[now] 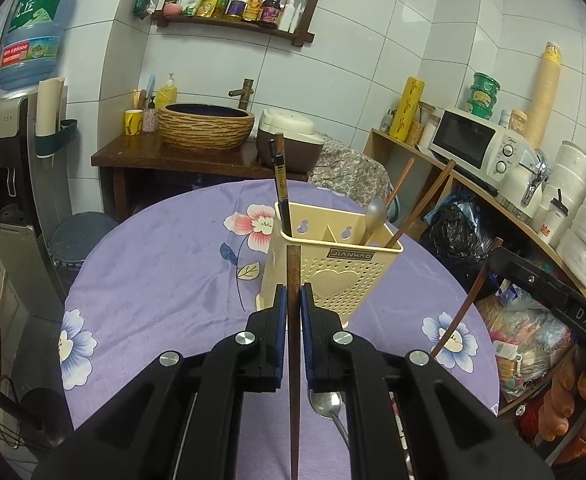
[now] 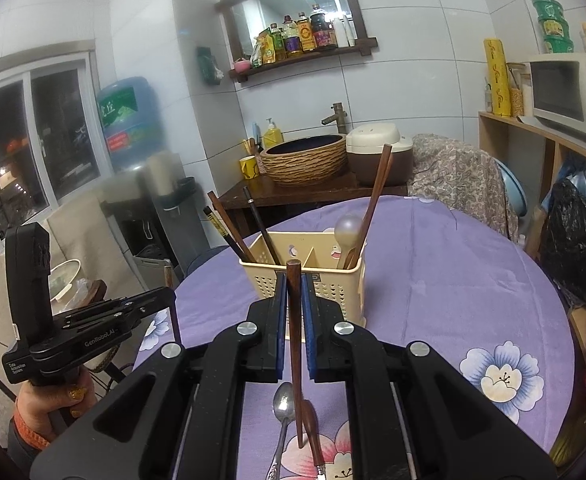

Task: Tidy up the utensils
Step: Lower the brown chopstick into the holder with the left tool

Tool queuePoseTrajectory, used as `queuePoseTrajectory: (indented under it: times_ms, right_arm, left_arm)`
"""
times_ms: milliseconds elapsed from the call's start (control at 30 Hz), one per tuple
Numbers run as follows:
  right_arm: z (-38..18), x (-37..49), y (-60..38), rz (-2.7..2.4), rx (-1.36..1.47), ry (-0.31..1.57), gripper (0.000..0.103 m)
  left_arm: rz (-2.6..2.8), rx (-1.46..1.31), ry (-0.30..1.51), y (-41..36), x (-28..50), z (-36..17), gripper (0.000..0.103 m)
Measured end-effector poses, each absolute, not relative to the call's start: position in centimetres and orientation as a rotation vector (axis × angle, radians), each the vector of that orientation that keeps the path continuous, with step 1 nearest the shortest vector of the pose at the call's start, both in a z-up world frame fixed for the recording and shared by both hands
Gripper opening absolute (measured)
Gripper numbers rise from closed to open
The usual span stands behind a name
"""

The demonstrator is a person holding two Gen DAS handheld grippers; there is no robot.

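Wooden chopsticks pinched in left tongs (image 1: 293,300) and right tongs (image 2: 293,288), perforated plastic holder (image 1: 345,276) beyond.

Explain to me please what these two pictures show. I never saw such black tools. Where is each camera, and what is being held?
No robot: a person holds one hand-held gripper in each hand, with a camera on each looking along its fingers. The left gripper is shut on a brown chopstick; the right gripper is shut on another chopstick. Ahead, on the purple flowered tablecloth, stands a cream utensil holder holding chopsticks and spoons. A metal spoon and a brown wooden spoon lie on the cloth.
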State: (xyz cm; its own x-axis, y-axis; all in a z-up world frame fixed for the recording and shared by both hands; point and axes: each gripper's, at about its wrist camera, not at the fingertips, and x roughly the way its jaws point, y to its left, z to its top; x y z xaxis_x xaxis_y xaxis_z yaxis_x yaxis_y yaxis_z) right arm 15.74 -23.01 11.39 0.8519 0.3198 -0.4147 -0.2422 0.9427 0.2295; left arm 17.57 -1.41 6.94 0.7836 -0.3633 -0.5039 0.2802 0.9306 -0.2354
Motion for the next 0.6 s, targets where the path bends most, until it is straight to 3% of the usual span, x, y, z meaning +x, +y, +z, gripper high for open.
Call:
queuePoseTrajectory:
  times_ms: [600]
  right_arm:
    - [15.7,16.8,-22.8,0.390,0.177,0.442,0.008]
  left_arm:
    - [-0.439,-0.139,0.522,-1.6,18.0,11.8,0.009]
